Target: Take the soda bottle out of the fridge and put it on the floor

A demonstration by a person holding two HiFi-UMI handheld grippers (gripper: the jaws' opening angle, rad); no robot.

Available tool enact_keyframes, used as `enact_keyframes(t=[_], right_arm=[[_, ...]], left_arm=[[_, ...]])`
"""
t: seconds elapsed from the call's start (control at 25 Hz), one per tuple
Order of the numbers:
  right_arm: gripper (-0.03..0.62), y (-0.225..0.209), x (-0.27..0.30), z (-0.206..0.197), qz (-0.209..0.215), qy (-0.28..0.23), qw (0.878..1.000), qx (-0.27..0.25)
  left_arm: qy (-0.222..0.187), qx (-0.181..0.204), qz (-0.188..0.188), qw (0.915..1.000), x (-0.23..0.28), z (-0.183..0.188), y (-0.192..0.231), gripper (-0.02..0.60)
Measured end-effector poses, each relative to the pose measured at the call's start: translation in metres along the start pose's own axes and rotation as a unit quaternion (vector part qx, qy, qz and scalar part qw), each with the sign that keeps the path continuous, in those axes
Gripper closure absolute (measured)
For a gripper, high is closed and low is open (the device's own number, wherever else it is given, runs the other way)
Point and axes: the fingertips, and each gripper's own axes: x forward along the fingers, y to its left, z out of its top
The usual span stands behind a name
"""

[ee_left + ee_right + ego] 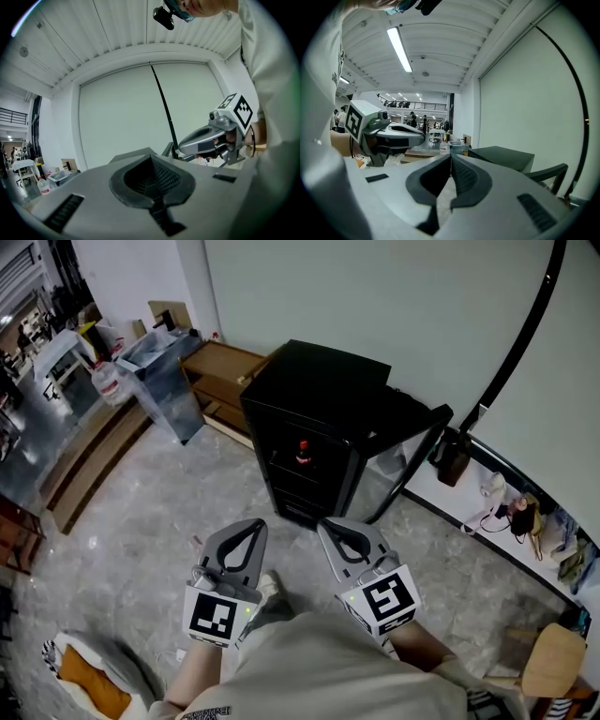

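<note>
With both jaw pairs pressed together and nothing between them, the left gripper (pixel 247 527) and right gripper (pixel 328 525) hang side by side, empty, low over the floor (pixel 141 521). Ahead of both, well apart from the tips, stands the fridge (pixel 323 381), its door (pixel 412 423) swung open on the right gripper's side. The bottle (pixel 303 454), red cap, sits upright on a shelf inside, roughly straight ahead between the two grippers. Task looks barely begun: approach stage, no contact yet.

Risks, as I judge them:
- Closed jaws reaching the bottle would shove it deeper or tip it on the shelf, so they must part first.
- The interior is dark and the shelf gap tight, so a jaw could catch the shelf edge.
- A round bottle pinched high near the cap may slip on the way down to the floor.
- The right gripper could bump the open door.
</note>
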Motion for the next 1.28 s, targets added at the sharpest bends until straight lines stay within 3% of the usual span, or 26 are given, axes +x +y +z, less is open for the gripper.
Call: enact_keyframes(t=[0.72,1.04,1.28], right_arm=[[0.597,-0.017,0.175,0.016,-0.081,0.048,0.995,0.014],[0.597,-0.030,0.215,0.012,-0.137,0.056,0.989,0.024],[0.597,-0.046,0.226,0.000,-0.154,0.071,0.985,0.027]], left_arm=[[-0.006,-0.004,-0.093,0.9957,0.072,-0.037,0.165,0.575],[-0.009,-0.007,-0.130,0.9914,0.095,-0.057,0.204,0.575],[-0.008,-0.022,-0.137,0.9903,0.113,-0.065,0.210,0.575]])
